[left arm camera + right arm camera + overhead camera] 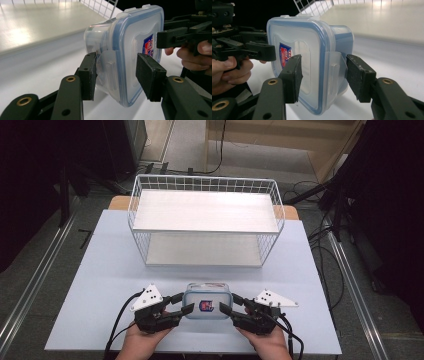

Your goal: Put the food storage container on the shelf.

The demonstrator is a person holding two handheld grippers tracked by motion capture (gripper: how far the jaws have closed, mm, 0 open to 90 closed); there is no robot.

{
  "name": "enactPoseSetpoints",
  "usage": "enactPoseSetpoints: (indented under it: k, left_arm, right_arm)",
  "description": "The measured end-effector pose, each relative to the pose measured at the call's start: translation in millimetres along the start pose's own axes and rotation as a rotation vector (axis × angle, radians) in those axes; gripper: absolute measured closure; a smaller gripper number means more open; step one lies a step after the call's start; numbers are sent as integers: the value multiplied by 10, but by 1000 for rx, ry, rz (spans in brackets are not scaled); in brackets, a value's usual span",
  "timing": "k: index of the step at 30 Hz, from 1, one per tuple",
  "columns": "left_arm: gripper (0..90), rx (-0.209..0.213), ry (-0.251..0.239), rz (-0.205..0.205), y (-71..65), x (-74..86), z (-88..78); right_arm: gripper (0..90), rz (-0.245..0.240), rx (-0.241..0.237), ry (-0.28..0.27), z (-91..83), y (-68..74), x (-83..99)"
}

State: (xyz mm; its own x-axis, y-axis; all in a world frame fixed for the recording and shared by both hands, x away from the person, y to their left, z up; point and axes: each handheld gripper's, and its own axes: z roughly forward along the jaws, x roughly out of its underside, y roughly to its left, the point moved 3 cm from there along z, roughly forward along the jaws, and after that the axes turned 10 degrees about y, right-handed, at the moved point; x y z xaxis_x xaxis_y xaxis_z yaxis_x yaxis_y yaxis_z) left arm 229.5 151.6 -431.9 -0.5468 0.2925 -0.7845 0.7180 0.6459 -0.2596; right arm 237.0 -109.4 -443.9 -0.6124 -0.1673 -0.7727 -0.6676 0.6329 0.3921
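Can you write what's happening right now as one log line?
left claw: shut on box | right claw: shut on box | box: lid on, held at both ends | rack: behind box

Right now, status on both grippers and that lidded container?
Left gripper and right gripper each clamp one end of the clear blue-sealed food container. Lid on. Wire shelf rack beyond, table between bare.

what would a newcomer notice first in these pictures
The clear plastic container with a blue-rimmed lid, at the near edge of the table, clamped at its two ends by the left hand-held gripper and the right hand-held gripper. Each has one jaw on the lid and one under the side clip. Behind it stands a white wire rack with two bare shelves.
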Motion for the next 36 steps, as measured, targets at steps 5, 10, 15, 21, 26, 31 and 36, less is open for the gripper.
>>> enactPoseSetpoints:
  k: [5,10,15,21,26,31,36]
  left_arm:
    - [527,-19,-31,49,-1,-148,-84]
    - [526,-38,-65,81,-3,-306,-155]
    - [525,-54,-106,108,-7,-437,-216]
    - [526,-60,-141,137,-7,-568,-263]
    - [526,-69,-164,167,-17,-676,-311]
    - [525,-79,-186,187,-28,-769,-361]
    - [524,-86,-209,209,-42,-864,-418]
  right_arm:
    - [493,-45,10,-45,-42,44,-136]
    - [491,-78,21,-99,-95,81,-301]
    - [488,-106,35,-145,-140,114,-449]
    - [488,-135,48,-179,-201,150,-598]
    - [487,-152,54,-209,-247,172,-698]
    - [486,-179,64,-238,-288,206,-792]
    - [485,-202,72,-269,-337,244,-886]
